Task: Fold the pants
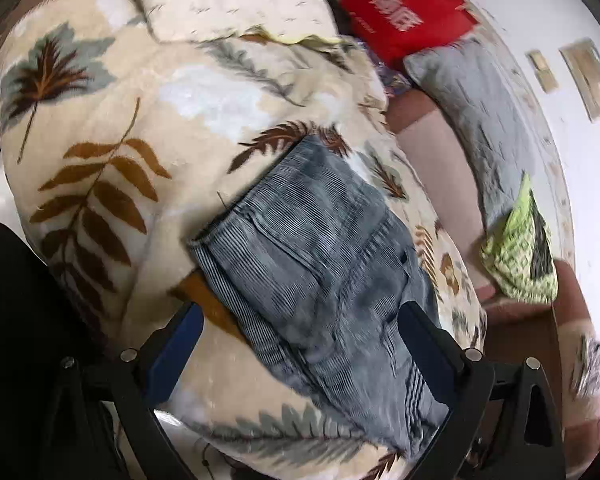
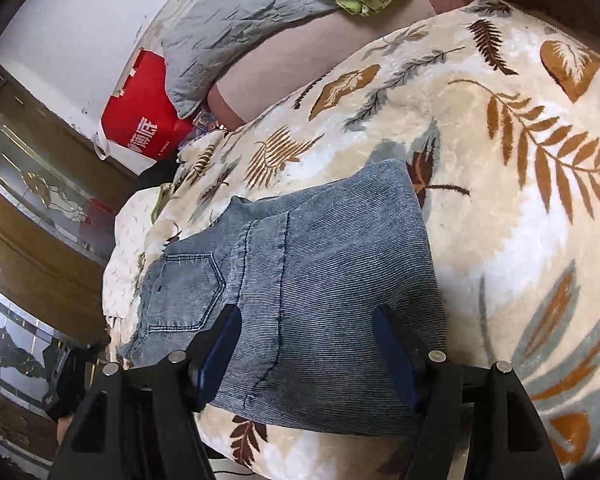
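Blue-grey ribbed denim pants [image 1: 316, 264] lie folded into a compact rectangle on a cream leaf-print blanket [image 1: 112, 120]. In the left wrist view my left gripper [image 1: 300, 320] is open, its fingers wide apart above the near end of the pants, holding nothing. In the right wrist view the pants [image 2: 312, 264] show a back pocket on the left. My right gripper [image 2: 306, 328] is open, its fingers straddling the near edge of the pants, empty.
A red bag [image 1: 400, 12], a grey quilted pillow [image 1: 480, 112] and a green patterned cloth [image 1: 520, 248] lie beyond the blanket on a pinkish sheet [image 1: 440, 168]. A cream pillow [image 1: 228, 0] sits at the blanket's far end. A wooden cabinet [image 2: 28, 184] stands at the left.
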The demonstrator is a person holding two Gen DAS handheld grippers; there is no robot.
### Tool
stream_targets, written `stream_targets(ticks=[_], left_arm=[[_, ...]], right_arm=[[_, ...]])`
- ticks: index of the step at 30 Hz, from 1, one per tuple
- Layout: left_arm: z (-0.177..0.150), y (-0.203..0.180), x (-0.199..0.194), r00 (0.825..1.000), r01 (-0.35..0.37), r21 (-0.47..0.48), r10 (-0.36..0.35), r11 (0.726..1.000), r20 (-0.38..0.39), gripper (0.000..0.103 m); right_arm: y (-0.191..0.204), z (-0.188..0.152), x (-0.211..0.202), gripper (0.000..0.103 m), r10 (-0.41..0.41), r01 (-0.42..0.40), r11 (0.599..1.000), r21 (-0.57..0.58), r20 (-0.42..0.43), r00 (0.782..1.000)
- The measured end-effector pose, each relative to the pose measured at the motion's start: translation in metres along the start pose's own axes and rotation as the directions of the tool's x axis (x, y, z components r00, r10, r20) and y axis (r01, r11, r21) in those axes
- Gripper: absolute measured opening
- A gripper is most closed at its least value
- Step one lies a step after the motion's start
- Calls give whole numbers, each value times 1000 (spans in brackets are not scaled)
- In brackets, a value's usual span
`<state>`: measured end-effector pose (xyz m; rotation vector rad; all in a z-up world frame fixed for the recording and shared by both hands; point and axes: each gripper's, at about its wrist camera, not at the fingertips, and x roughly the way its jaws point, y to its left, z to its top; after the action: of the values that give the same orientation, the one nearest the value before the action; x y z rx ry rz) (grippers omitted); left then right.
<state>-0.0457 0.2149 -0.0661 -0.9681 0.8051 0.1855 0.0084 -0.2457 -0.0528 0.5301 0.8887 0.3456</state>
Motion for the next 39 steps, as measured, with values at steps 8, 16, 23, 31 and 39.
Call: stream_targets(ticks=[8,16,23,31,39], left_arm=[[22,4,24,998,48,-65,-51,997,-46,42],[24,12,29,998,23,-40,-26,999,-60,23],[22,7,29,998,-27,42,29,999,-54,23],[25,8,31,997,-28,60,32,998,-69,22],[25,6,32,997,-39,79,44,996,-62,22]], right_arm=[[28,3,-7,71,66,-66,998,19,-5,998],[109,13,71,71,229,-208,972,110,-240,943],[132,-10,161,73,99,-66,994,90,-443,891],[160,-2,159,73,-7,-13,999,-42,-434,901],[179,-1,153,73,-24,-15,996,-93,-406,914]])
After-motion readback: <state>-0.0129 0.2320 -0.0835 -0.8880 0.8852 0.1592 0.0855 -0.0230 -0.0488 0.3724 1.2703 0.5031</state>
